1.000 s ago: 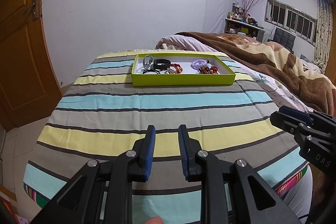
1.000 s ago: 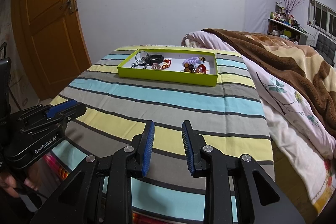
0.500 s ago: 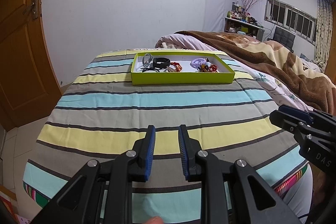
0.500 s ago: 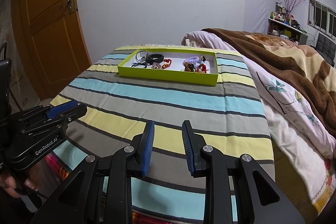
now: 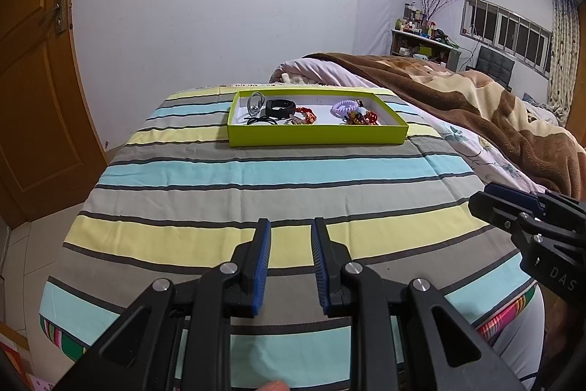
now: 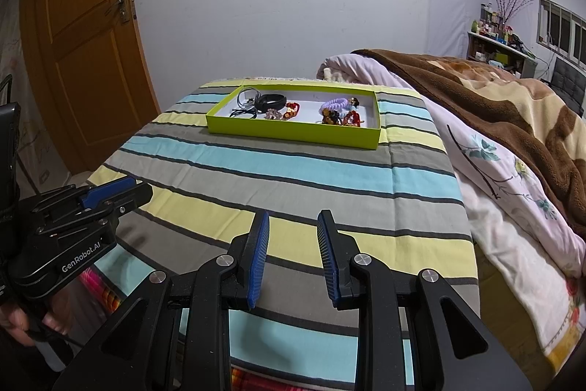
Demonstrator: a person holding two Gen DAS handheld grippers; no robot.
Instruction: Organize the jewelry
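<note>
A shallow lime-green box (image 5: 315,136) (image 6: 293,131) sits far across the striped bedcover. Inside lie a black band (image 5: 280,107) (image 6: 270,101), a purple coil hair tie (image 5: 344,107) (image 6: 334,104), red bead pieces (image 5: 307,114) (image 6: 292,109) and dark cords (image 5: 262,121). My left gripper (image 5: 291,226) hovers open over a yellow stripe near the cover's front edge, nothing between its blue pads. My right gripper (image 6: 293,218) is also open and empty, equally far from the box. Each gripper shows at the side of the other's view (image 5: 527,207) (image 6: 91,204).
The striped cover (image 5: 256,171) drapes a table-like surface. A brown blanket (image 5: 457,98) and floral bedding (image 6: 512,185) pile up on the right. A wooden door (image 6: 84,35) stands at left, white wall behind. A hand (image 6: 22,317) grips the left gripper's handle.
</note>
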